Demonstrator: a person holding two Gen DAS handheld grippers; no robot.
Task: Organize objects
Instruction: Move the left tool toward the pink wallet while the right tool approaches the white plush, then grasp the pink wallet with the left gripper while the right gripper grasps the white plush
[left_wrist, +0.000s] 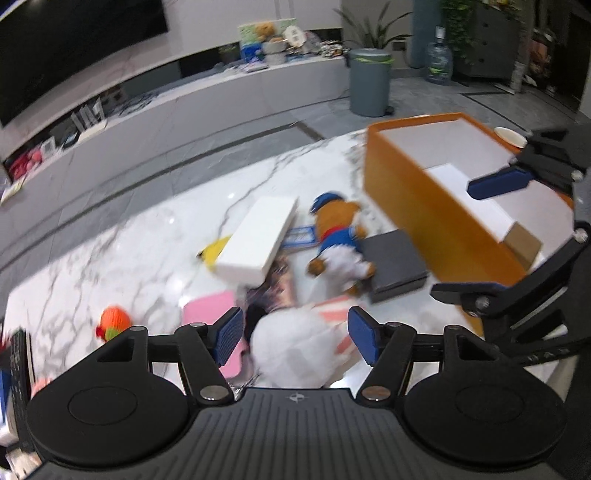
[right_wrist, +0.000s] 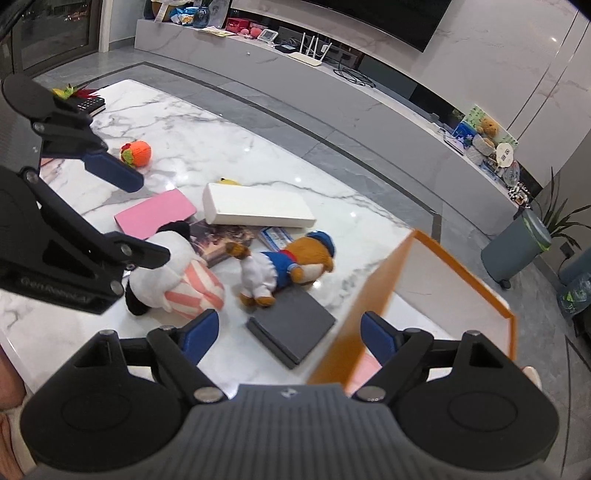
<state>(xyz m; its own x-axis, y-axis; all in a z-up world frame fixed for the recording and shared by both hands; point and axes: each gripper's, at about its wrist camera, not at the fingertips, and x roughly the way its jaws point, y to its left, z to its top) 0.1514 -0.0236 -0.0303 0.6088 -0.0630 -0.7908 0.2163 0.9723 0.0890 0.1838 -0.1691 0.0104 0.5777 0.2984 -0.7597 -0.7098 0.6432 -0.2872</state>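
Left gripper (left_wrist: 295, 334): fingers spread, holding nothing, poised over the white plush toy (left_wrist: 295, 345).
Right gripper (right_wrist: 288, 334): fingers spread and empty, straddling the near wall of the orange box (right_wrist: 365, 295).
Plush toy: lies on the marble bench (right_wrist: 229, 147), beside the pink book (right_wrist: 155, 214).
Bear (right_wrist: 291, 266): lies between the white box (right_wrist: 255, 210) and the dark book (right_wrist: 291, 328).
Orange knitted toy (right_wrist: 136, 152): well apart, on the bench.
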